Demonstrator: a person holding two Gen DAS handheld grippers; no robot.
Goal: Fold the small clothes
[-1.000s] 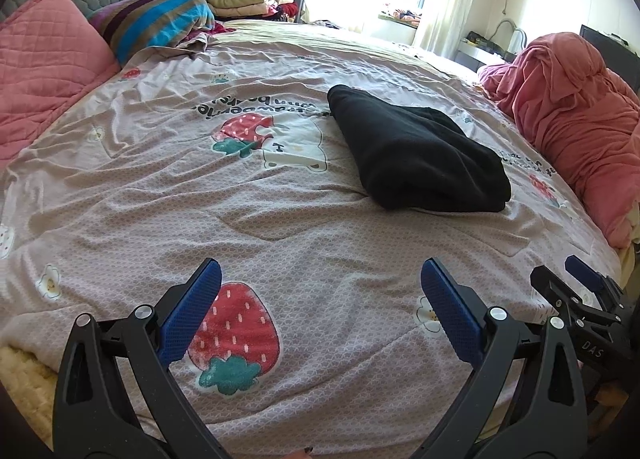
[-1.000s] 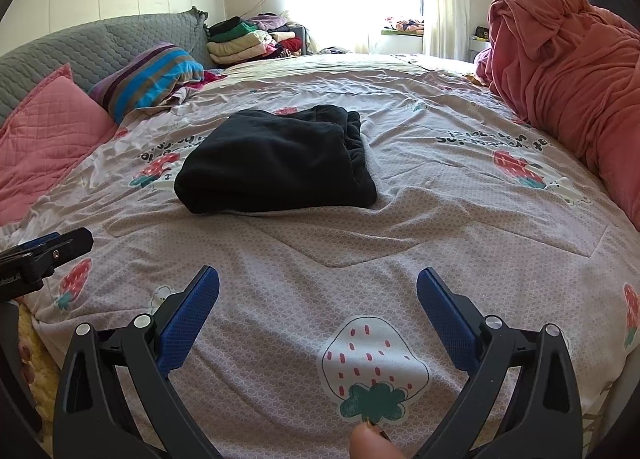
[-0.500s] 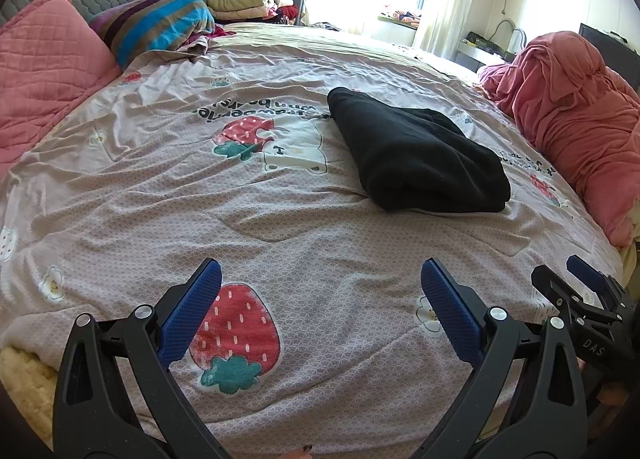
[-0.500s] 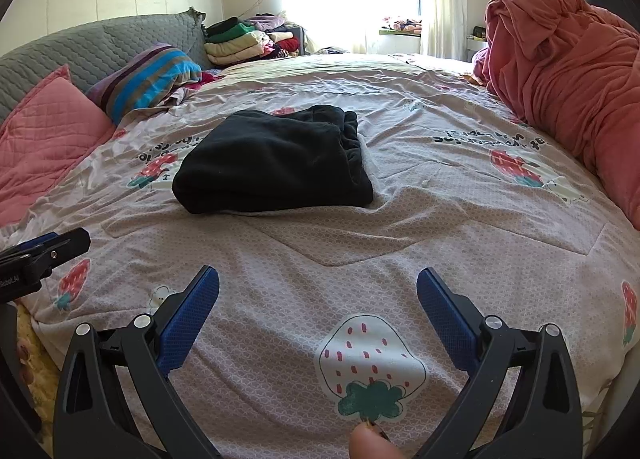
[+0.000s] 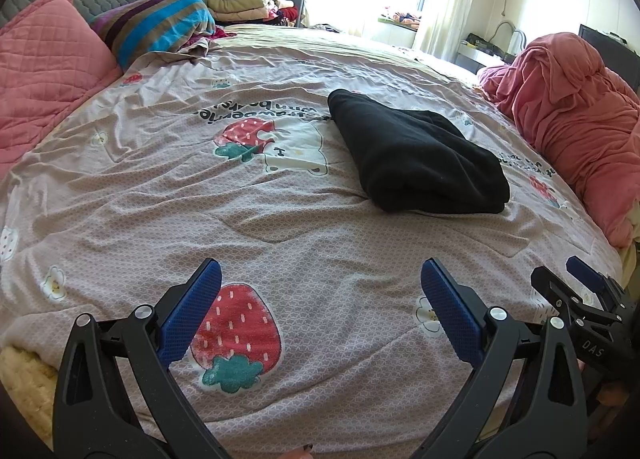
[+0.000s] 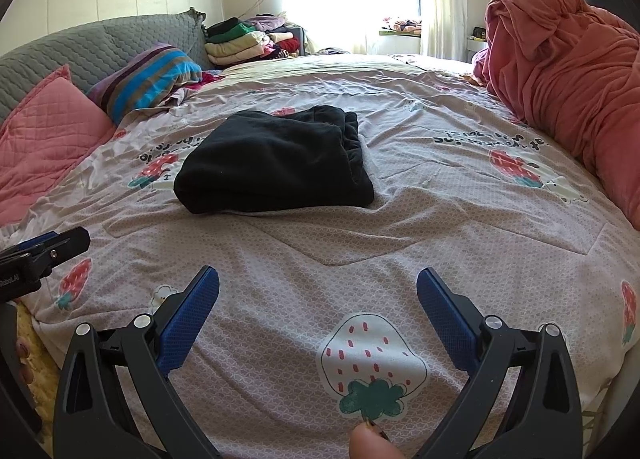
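Nothing shifted. Black garment [image 6: 276, 161] lies mid-bed [image 6: 400, 227], ahead-left of right gripper [image 6: 318, 319], nearer than left gripper [image 5: 320, 311]; both spread, empty.

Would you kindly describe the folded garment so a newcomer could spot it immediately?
Start from the bed's pink strawberry-print cover. Near its middle, ahead of both open grippers, lies the black garment, folded into a thick rectangle. It is the only black item on the cover; the striped pillow and red bundle sit at the edges.

Left gripper [image 5: 320, 291] – black arms, blue textured pads [image 5: 188, 315], silver screws
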